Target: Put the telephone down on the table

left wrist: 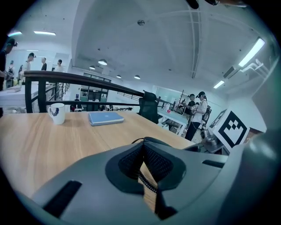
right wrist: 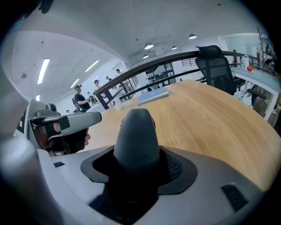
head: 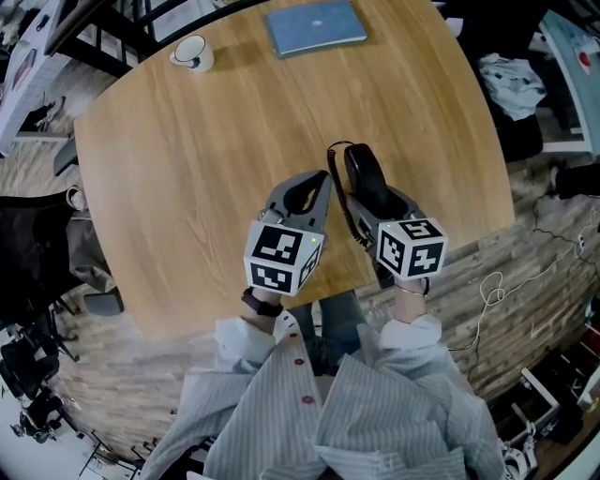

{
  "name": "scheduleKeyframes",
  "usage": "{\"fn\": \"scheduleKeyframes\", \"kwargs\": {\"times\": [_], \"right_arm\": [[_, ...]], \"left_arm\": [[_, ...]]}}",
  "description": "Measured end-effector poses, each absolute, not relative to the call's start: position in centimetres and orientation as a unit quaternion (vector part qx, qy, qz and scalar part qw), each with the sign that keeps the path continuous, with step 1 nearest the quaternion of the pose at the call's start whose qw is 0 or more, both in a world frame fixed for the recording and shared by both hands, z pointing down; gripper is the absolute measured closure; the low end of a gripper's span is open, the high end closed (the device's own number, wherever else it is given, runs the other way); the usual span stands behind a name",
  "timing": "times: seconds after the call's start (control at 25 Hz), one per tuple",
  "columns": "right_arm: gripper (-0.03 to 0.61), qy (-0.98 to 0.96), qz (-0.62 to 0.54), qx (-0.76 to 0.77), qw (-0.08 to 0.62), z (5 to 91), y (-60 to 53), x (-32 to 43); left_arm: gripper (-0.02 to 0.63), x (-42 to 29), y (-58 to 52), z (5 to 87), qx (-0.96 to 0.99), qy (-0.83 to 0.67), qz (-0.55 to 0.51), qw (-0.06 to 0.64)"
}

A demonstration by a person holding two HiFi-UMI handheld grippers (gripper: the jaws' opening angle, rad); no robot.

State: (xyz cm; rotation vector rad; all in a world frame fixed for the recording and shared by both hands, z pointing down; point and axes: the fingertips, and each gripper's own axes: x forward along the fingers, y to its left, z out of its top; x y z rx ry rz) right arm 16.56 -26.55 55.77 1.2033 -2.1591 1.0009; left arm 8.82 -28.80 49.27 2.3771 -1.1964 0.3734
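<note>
The black telephone handset point(head: 366, 176) sticks out forward from my right gripper point(head: 373, 202), which is shut on it over the near right part of the wooden table point(head: 187, 169). In the right gripper view the handset point(right wrist: 137, 136) rises between the jaws and hides their tips. Its coiled cord point(head: 339, 202) runs between the two grippers. My left gripper point(head: 321, 183) is just left of the handset, with its jaws meeting at the tips point(left wrist: 141, 147). The cord point(left wrist: 147, 182) shows through the gap below them. Whether the handset touches the table is hidden.
A white mug point(head: 192, 52) and a blue notebook point(head: 314, 26) lie at the table's far edge. A black office chair point(right wrist: 215, 66) stands beyond the table on the right. Several people stand in the background. Cables lie on the floor at right.
</note>
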Motion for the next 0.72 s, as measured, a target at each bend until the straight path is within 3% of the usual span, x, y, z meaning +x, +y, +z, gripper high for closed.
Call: {"fn": "scheduleKeyframes", "kwargs": {"times": [0.72], "right_arm": [[0.283, -0.766, 0.355, 0.454, 0.285, 61.3, -27.4, 19.2]], "left_arm": [[0.604, 9.4, -29.6, 55.9, 0.849, -0.426, 0.166, 0.264]]}}
